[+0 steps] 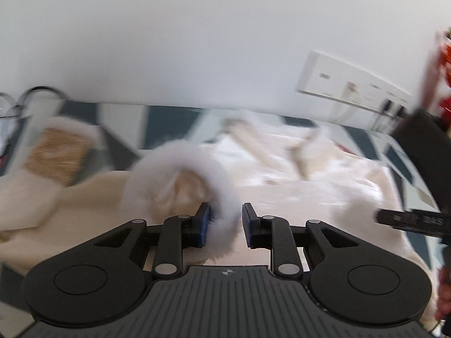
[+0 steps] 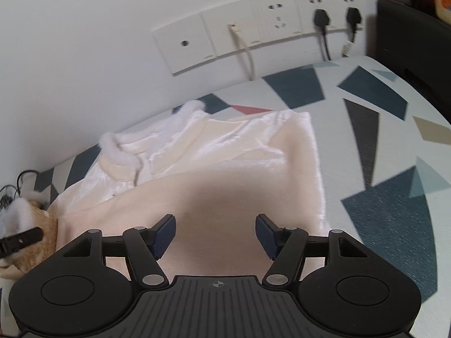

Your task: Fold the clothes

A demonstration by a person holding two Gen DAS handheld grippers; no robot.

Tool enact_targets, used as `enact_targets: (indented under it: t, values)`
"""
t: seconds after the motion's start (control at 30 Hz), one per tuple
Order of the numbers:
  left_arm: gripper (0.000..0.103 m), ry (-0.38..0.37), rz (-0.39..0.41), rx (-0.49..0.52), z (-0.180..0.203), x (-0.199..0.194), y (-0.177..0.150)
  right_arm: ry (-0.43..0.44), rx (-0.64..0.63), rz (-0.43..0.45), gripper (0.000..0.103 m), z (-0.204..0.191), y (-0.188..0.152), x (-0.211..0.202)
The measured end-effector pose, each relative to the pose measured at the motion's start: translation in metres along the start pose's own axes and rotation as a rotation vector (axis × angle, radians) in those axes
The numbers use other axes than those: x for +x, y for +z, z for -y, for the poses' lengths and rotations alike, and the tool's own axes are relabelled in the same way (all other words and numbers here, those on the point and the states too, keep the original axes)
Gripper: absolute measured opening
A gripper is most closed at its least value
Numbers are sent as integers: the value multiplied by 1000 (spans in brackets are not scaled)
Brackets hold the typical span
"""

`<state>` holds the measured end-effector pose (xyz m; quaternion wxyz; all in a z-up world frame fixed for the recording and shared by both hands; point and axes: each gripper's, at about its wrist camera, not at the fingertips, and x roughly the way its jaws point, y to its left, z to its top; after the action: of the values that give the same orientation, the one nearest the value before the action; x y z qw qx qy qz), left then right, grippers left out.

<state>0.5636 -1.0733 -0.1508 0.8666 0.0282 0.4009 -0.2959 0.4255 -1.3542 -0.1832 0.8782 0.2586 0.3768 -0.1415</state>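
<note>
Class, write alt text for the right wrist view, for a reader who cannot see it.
The right gripper, jaws apart and holding nothing, hovers over a cream fleece garment with white fur trim, spread on a table covered in geometric shapes. Wall sockets with two black plugs sit behind it.

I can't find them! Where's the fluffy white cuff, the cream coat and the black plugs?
fluffy white cuff [image 1: 225, 219], left wrist view, fur between the fingers.
cream coat [image 2: 225, 169], right wrist view, flat middle.
black plugs [image 2: 322, 17], right wrist view, left plug's body.
</note>
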Motion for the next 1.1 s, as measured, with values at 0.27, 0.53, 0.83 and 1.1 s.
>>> enact_targets:
  t: [0.27,0.53,0.83,1.1]
  values:
    - [46,-251,-63,83,39,12,-17,-15,32,16,59,16,-1,-9]
    - [68,-243,53,31,-5,-40,-20,39,35,3,59,14,-4,-9]
    - [72,-7,52,-198,-80,-56,-31,281,-122,-115,64,-74,-5,19]
    - [72,238,85,-384,-162,-91,-51,312,-209,-177,47,-130,-10,47]
